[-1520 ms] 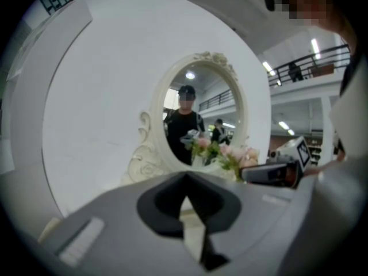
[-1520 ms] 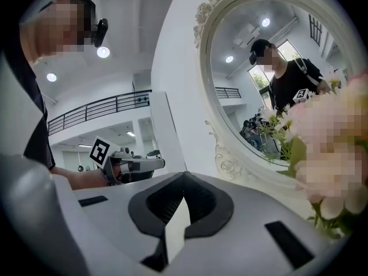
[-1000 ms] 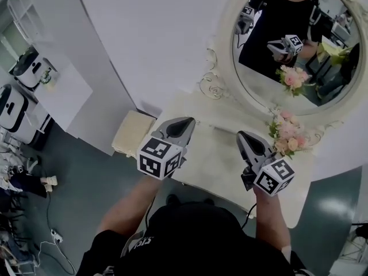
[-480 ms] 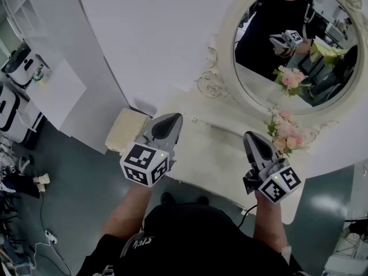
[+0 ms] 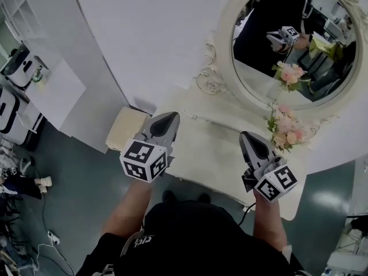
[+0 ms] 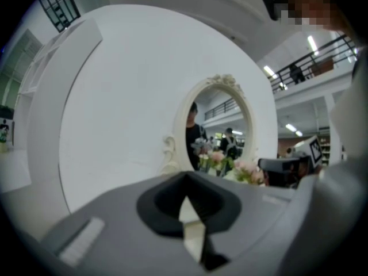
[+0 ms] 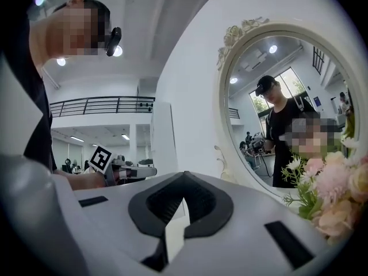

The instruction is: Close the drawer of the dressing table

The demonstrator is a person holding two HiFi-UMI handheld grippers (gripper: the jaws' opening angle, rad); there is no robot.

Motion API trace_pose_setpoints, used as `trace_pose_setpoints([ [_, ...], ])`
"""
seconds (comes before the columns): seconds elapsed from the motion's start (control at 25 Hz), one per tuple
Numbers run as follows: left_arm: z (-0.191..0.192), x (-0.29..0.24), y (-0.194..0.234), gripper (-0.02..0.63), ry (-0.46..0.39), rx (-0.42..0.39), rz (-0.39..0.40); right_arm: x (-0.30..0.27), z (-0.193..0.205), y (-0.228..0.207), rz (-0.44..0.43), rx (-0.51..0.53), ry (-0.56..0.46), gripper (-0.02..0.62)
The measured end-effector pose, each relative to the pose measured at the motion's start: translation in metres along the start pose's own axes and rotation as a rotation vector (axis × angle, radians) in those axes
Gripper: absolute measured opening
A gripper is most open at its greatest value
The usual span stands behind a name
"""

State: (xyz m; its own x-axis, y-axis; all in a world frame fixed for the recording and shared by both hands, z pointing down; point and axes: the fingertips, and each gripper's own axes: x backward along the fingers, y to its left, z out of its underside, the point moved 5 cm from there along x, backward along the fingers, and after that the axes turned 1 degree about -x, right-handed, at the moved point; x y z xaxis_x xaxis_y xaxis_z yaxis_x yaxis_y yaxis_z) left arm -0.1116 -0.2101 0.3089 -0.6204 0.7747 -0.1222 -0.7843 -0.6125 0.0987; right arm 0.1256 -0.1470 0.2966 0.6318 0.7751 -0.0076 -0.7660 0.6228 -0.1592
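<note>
A: Entries, biggest thing first. What is behind the mirror (image 5: 293, 45)?

B: White wall (image 5: 144, 39), with the oval mirror in its cream scrolled frame mounted on it.

A: Dressing table?

B: The dressing table (image 5: 213, 160) sits directly below the mirror. It has a cream worktop, seen from steeply above.

A: Drawer?

B: No view shows the drawer. The head view gives only the top of the worktop, and the near edge is partly covered by the person (image 5: 195, 234), who stands on the side away from the mirror. Open or closed: cannot tell.

A: Anything beside the table?

B: A cream padded stool (image 5: 127, 128), below and left of the mirror, just off the worktop's left end.

A: Claws?

B: Left claw (image 5: 168, 118) is below the mirror's left edge, over the left part of the worktop, jaws together with nothing between them. Right claw (image 5: 248, 138) is below the mirror's middle, jaws likewise together and empty. Both point toward the mirror, and neither touches the worktop as far as I can see.

A: Smallest item?

B: A pink flower bunch (image 5: 284, 128) stands at the mirror's lower rim, just right of the right claw.
</note>
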Motion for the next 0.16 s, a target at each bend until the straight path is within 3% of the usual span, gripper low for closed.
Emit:
trace_pose_setpoints([
  [0.16, 0.0006, 0.001, 0.0008, 0.009, 0.006, 0.012, -0.005, -0.0007, -0.0013, 0.0004, -0.007, 0.005, 0.006, -0.008],
])
